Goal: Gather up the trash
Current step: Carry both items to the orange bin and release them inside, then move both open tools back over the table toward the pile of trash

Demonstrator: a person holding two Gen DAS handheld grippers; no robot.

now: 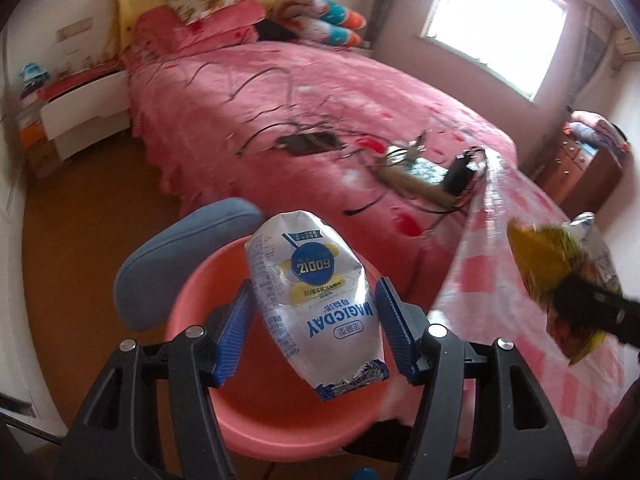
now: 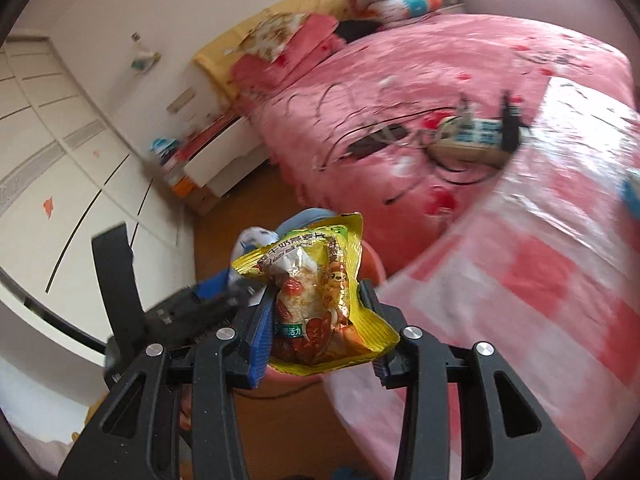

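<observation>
Two wrappers held — pink basin (image 1: 192,280) below, bed (image 1: 320,92) beyond.

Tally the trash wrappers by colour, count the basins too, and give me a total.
White and blue wrapper, between the left tongs: 1
Yellow wrapper, between the right tongs: 1
Pink basin, below the white wrapper: 1
Total: 3

A pink bed (image 1: 280,92) carries cables, a power strip (image 1: 416,174) and what looks like a phone (image 1: 310,143).
</observation>
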